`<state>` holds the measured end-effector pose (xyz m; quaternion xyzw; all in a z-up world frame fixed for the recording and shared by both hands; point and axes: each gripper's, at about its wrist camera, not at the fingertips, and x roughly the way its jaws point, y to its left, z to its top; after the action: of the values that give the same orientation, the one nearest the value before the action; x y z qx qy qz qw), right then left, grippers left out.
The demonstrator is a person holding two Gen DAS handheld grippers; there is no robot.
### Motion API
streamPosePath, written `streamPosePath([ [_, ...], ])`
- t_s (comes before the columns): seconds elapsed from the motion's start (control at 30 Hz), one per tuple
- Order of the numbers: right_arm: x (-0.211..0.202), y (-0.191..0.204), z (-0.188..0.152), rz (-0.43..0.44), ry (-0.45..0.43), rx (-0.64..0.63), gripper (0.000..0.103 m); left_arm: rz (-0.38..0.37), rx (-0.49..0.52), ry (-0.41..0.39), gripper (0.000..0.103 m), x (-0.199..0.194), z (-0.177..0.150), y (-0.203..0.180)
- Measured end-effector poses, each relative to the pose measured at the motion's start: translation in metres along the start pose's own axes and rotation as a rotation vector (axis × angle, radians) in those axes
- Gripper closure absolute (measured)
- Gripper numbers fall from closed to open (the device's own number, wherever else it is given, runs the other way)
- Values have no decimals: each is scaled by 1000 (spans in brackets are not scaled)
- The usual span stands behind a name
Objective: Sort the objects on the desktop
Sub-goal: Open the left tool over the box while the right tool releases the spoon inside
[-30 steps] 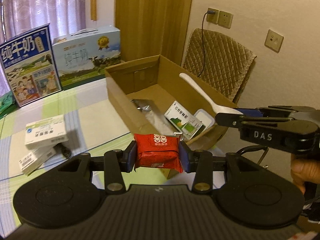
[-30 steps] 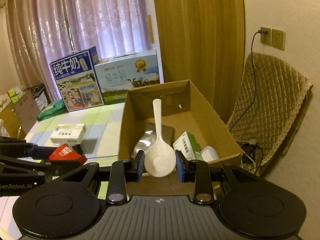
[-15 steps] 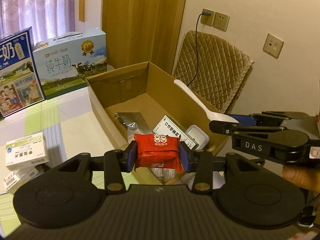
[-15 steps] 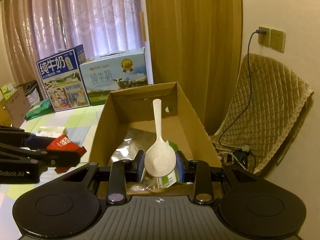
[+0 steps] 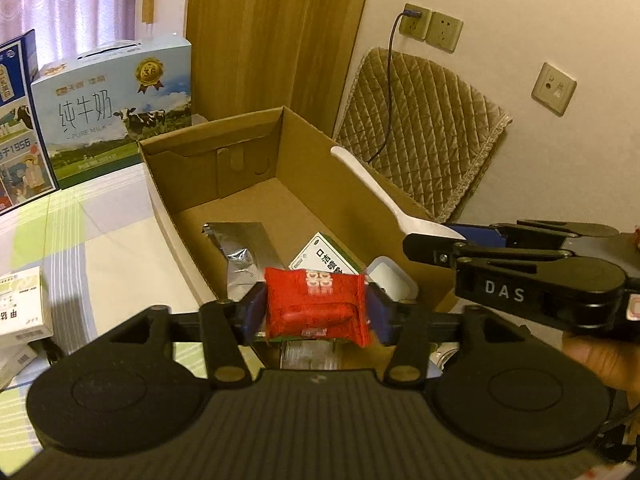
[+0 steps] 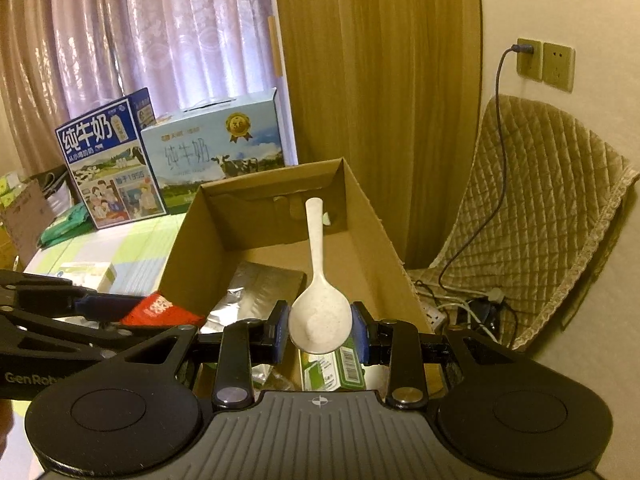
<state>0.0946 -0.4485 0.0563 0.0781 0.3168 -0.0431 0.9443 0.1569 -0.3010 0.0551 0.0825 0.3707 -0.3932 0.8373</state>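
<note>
Left wrist view: the left hand-held gripper [image 5: 316,310] is clamped on a red packet [image 5: 316,308], above the near end of the cardboard box [image 5: 168,184]; a foil pouch [image 5: 240,246] and a medicine carton [image 5: 322,258] lie inside, while small boxes [image 5: 20,306] wait on the table [image 5: 116,240] to its left.

Right wrist view: the right hand-held gripper [image 6: 320,330] is clamped on a white spoon [image 6: 318,300] over the box; curtains [image 6: 140,40] hang beyond.

Home: curtains [image 6: 120,40], milk cartons [image 6: 216,152].

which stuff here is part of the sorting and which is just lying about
In the job: red packet in left tool; white spoon in right tool; cardboard box; medicine boxes on the table.

Lying about: milk cartons; quilted chair; charger cable.
</note>
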Motion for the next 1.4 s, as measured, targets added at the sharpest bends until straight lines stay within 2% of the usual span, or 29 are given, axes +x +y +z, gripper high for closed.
streamPosePath([
  [0.47, 8, 3, -4, 8, 18, -3, 73, 51, -44, -8, 49, -17, -16, 28],
  [0.9, 15, 13, 7, 26, 7, -8, 73, 52, -56, -1, 49, -21, -24, 34],
  [0.93, 17, 12, 7, 27, 12, 2, 68, 51, -58, -1, 49, -21, -24, 34],
  [0.97, 17, 10, 7, 28, 14, 17, 54, 51, -59, 0, 49, -22, -25, 34],
  [1.03, 15, 7, 4, 31, 4, 37, 42, 52, -61, 2, 49, -23, -28, 35],
  [1.4, -11, 5, -10, 29, 20, 52, 40, 66, -82, 2, 43, -45, -44, 38],
])
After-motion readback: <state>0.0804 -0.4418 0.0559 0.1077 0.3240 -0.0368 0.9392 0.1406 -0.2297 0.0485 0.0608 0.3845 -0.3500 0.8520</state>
